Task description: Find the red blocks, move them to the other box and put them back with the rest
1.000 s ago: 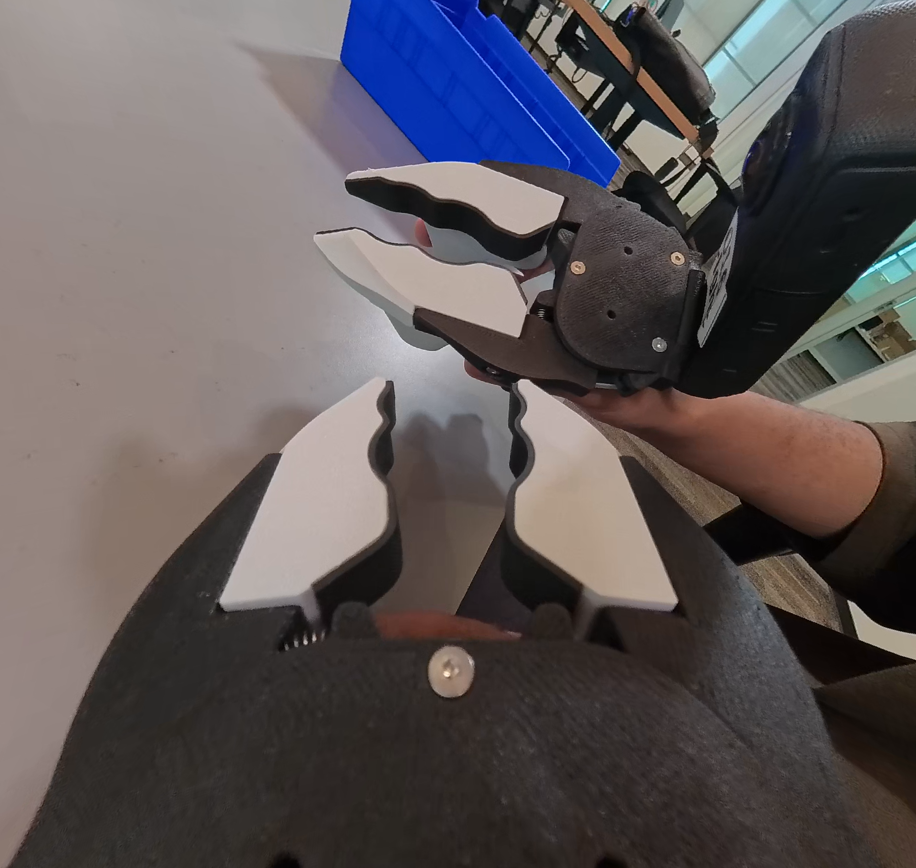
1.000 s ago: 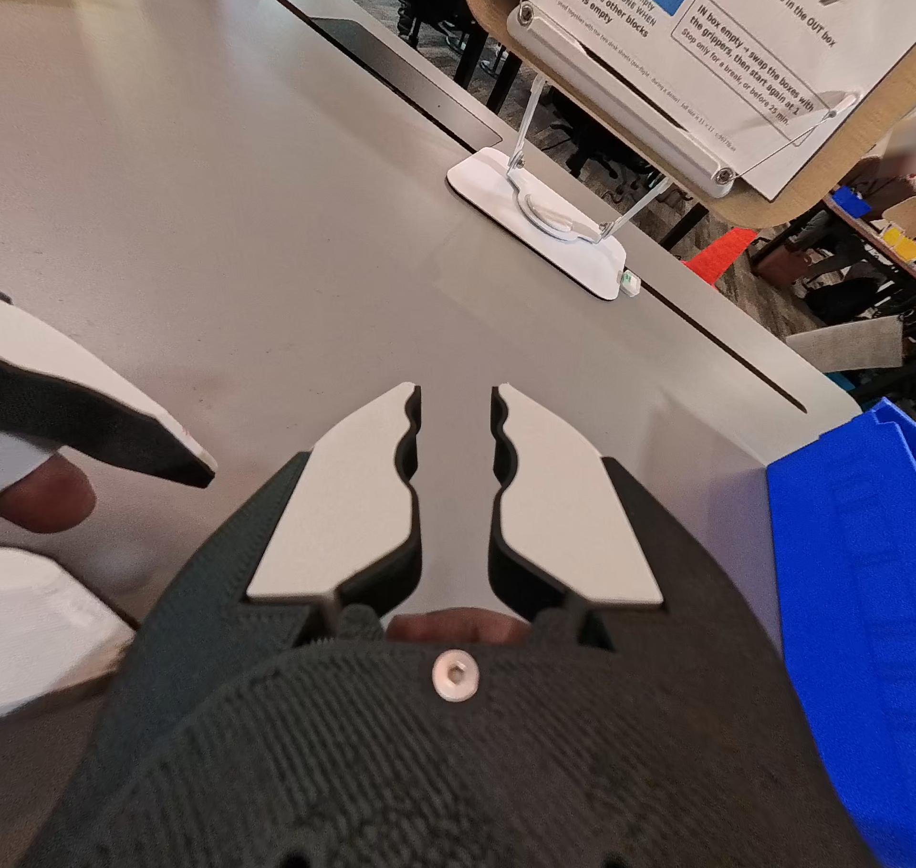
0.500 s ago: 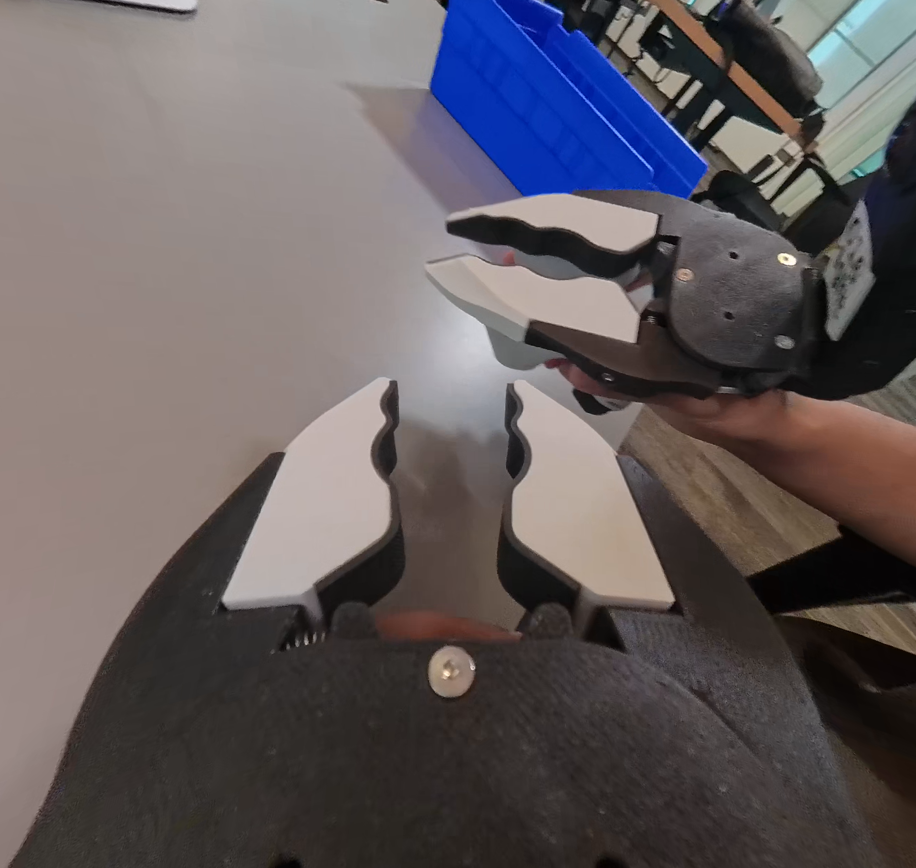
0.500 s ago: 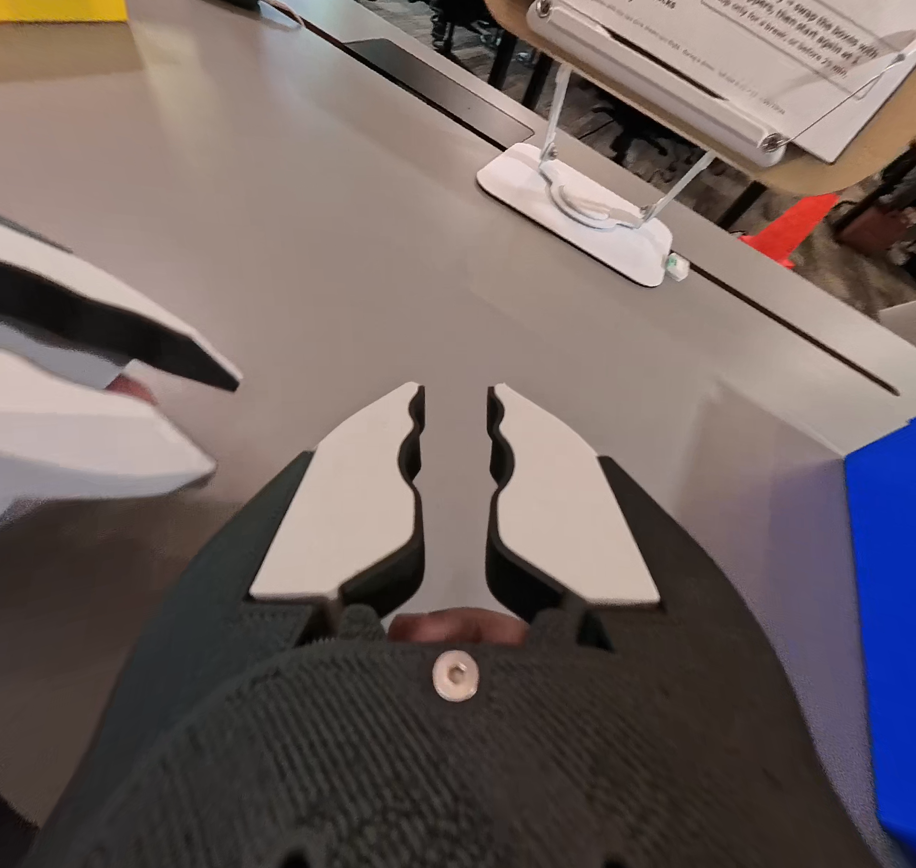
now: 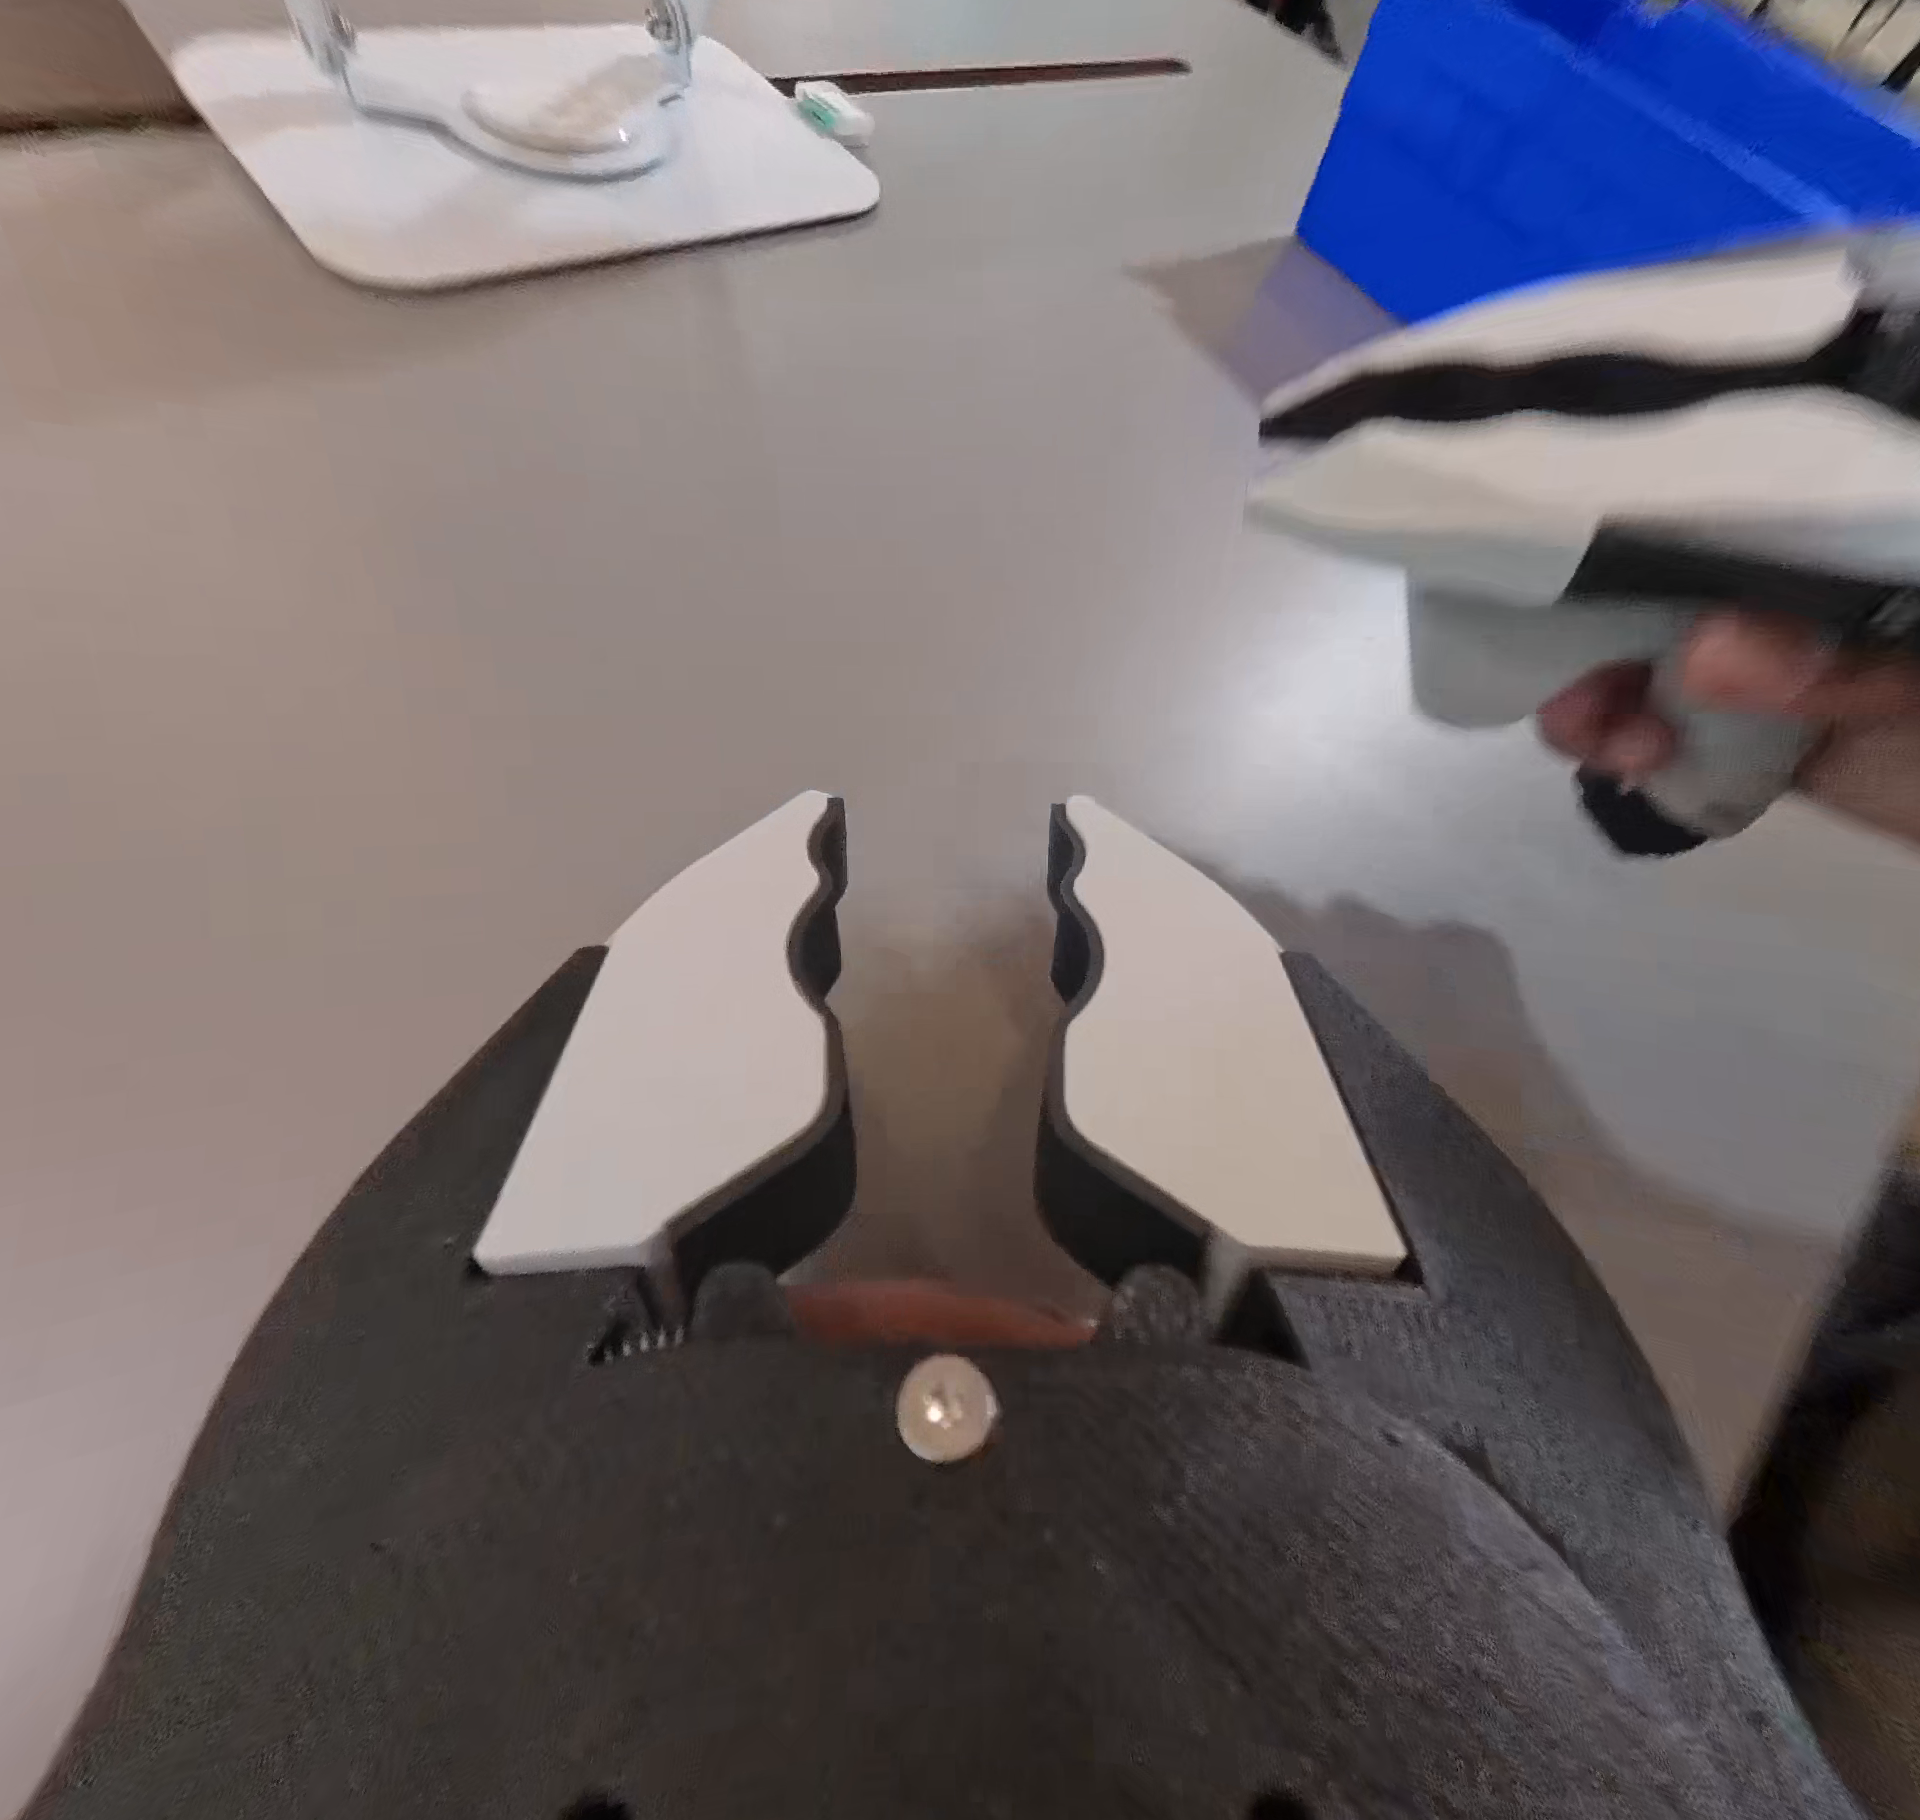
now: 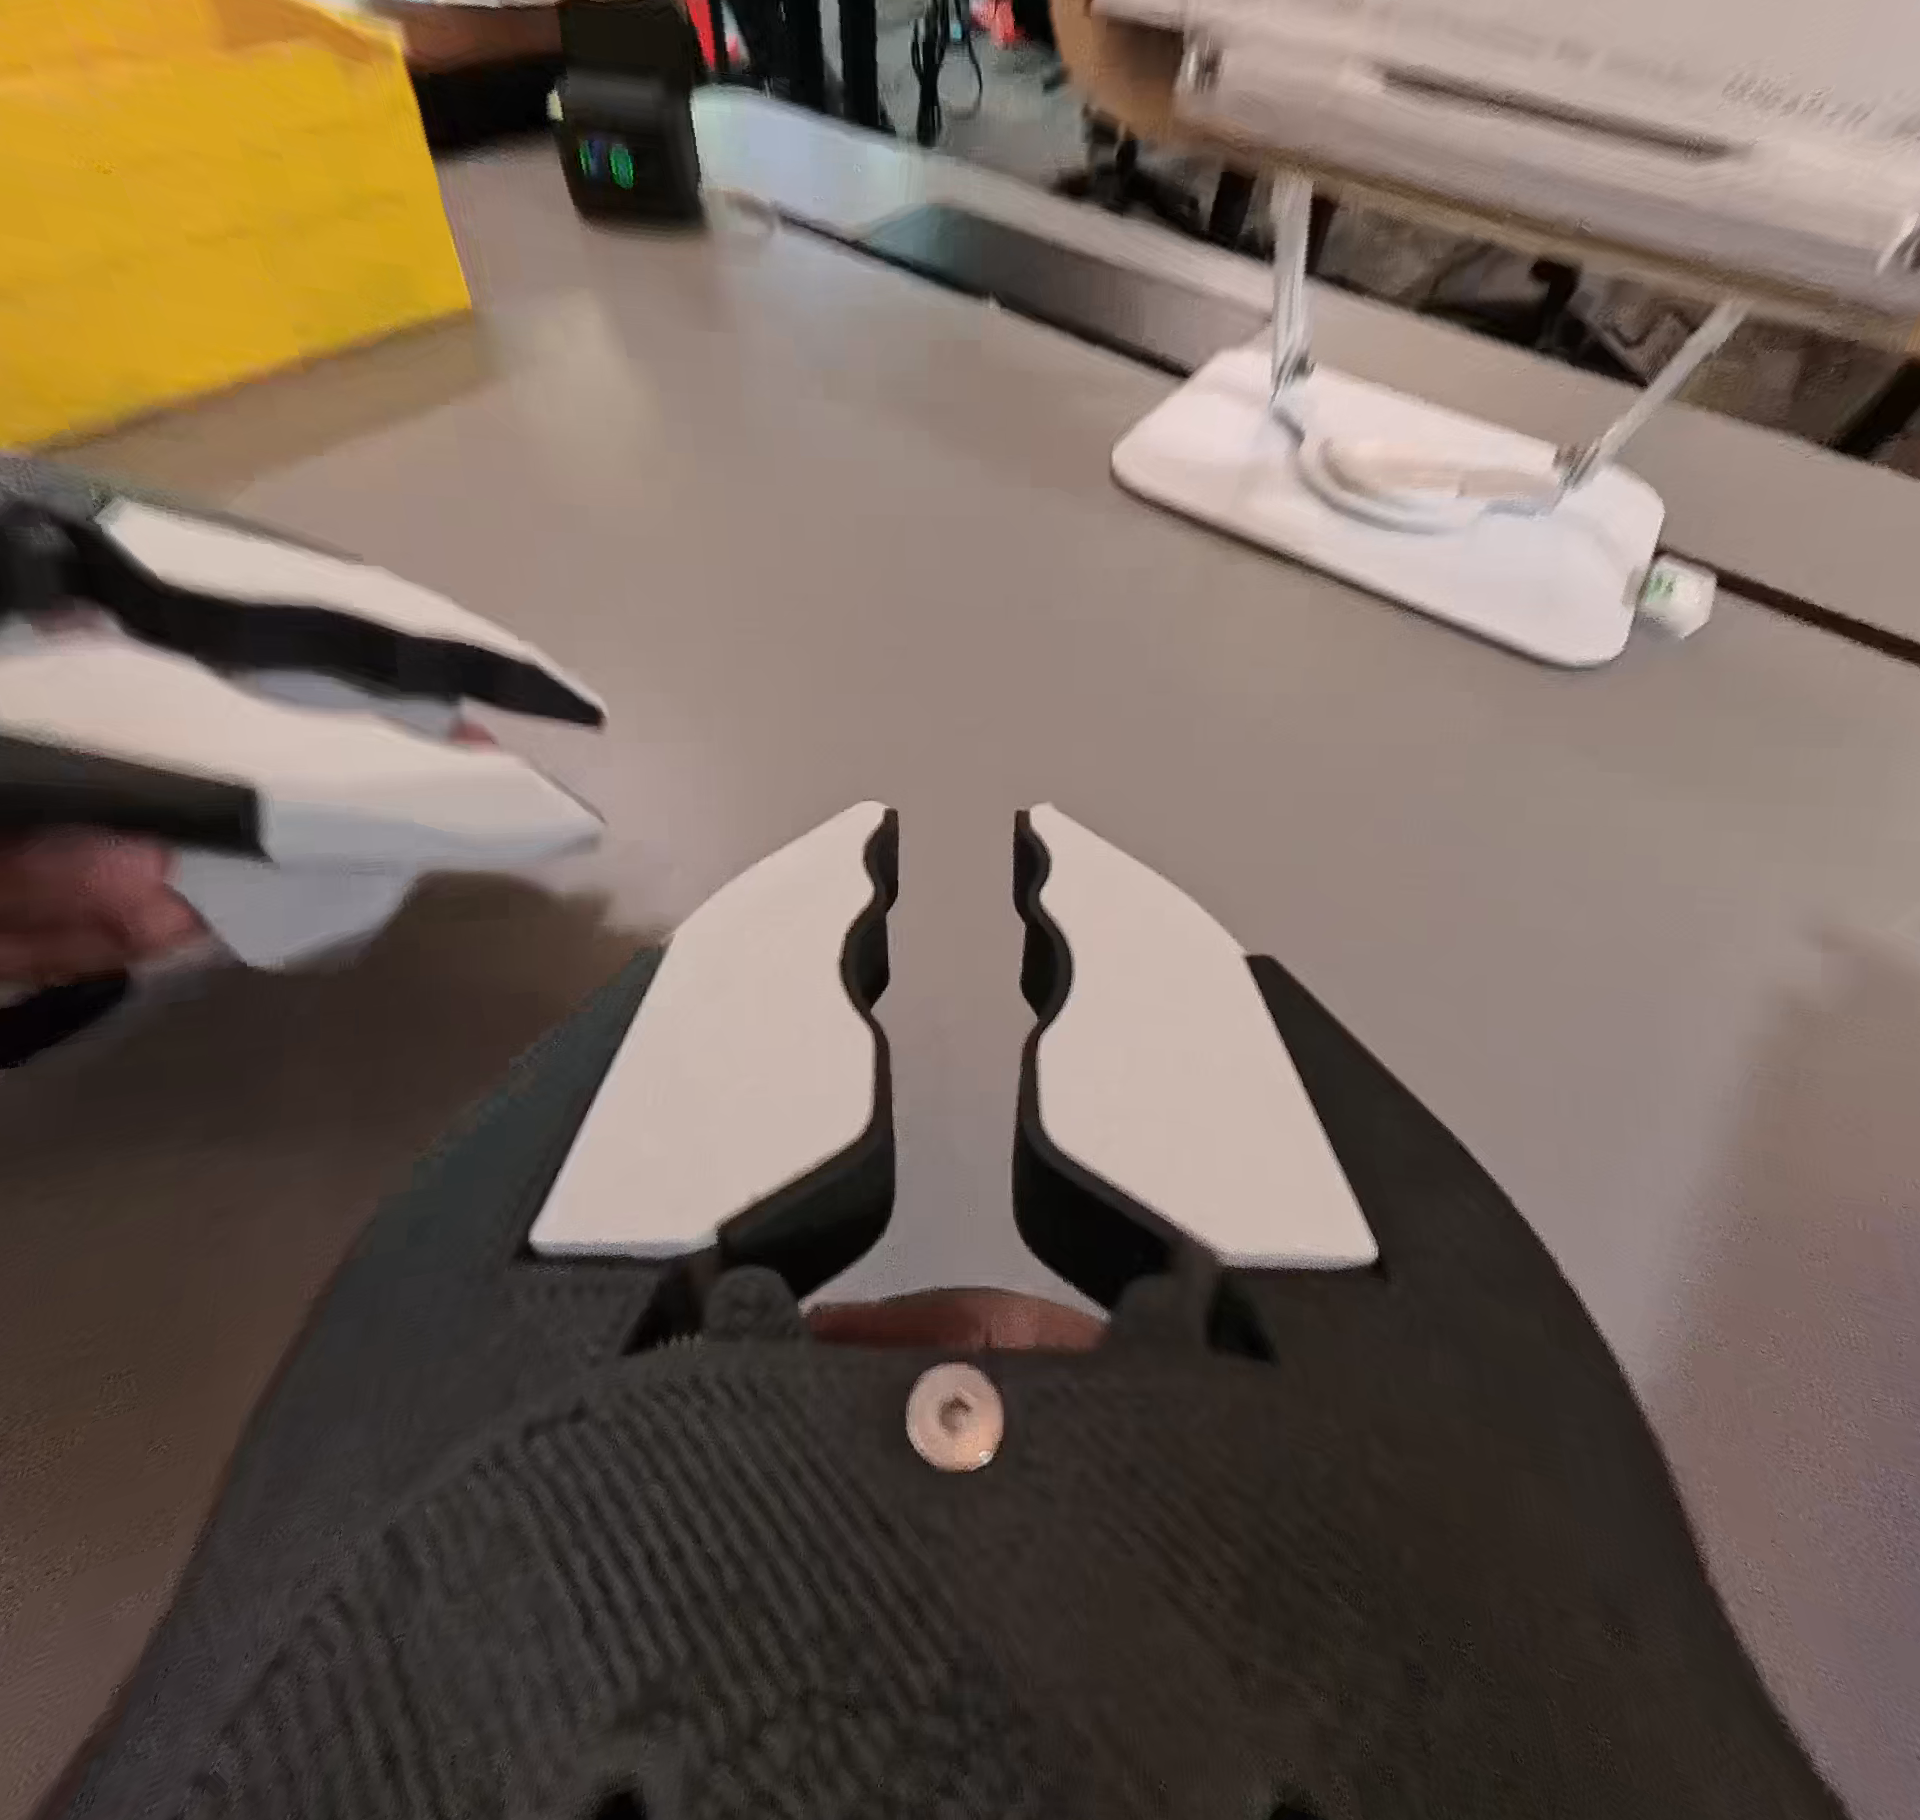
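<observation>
No red blocks show in either view. My left gripper (image 5: 945,814) is open and empty, low over the grey table (image 5: 520,575). It also shows at the left of the right wrist view (image 6: 597,768), blurred. My right gripper (image 6: 956,820) is open with a narrow gap and holds nothing. It shows at the right of the left wrist view (image 5: 1259,466), blurred, beside and ahead of my left gripper. A blue box (image 5: 1558,160) stands at the far right of the table. A yellow box (image 6: 208,191) stands at the far left. Their insides are hidden.
A white stand base (image 5: 520,160) with a clear bracket sits at the back middle and holds a clipboard with a paper sheet (image 6: 1558,56). A small black device with green lights (image 6: 623,149) stands behind the yellow box. The table's near edge (image 5: 1766,1355) runs at the right.
Both grippers have swung to the left, so the stand now faces my left gripper and the yellow box has come into the right wrist view. Both stay open and empty.
</observation>
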### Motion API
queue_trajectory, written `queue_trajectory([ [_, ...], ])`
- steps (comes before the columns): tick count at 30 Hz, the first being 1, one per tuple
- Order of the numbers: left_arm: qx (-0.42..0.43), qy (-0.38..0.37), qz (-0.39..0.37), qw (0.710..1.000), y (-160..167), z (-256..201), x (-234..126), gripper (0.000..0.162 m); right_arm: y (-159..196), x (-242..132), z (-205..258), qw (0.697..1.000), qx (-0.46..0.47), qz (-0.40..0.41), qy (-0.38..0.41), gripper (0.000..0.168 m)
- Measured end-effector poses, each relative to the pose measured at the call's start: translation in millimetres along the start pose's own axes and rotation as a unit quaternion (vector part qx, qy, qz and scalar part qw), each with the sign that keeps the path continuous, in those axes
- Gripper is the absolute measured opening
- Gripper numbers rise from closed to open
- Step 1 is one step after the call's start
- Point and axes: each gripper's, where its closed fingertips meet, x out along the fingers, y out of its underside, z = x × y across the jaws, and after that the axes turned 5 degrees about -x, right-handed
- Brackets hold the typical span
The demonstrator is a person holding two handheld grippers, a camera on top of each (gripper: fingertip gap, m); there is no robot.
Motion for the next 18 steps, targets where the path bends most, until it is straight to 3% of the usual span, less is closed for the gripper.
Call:
queue_trajectory([
  [4,0.126,-0.023,-0.021,0.992,-29,10,13,0.036,-28,29,-2,0.998,0.025,-0.048,-0.035,0.022],
  [8,0.193,-0.064,-0.053,0.978,-52,35,19,0.03,-37,60,-21,0.998,-0.048,-0.04,0.01,0.022],
  [10,0.185,-0.083,-0.053,0.978,-57,51,20,0.03,-43,60,-23,0.997,-0.056,-0.051,0.026,0.02],
  [13,0.144,-0.107,-0.122,0.976,-83,63,3,0.018,-41,52,-17,0.998,-0.037,-0.049,0.025,0.021],
  [18,0.089,-0.073,-0.168,0.979,-96,54,-10,0.007,-36,29,-18,0.996,-0.048,-0.047,0.05,0.014],
])
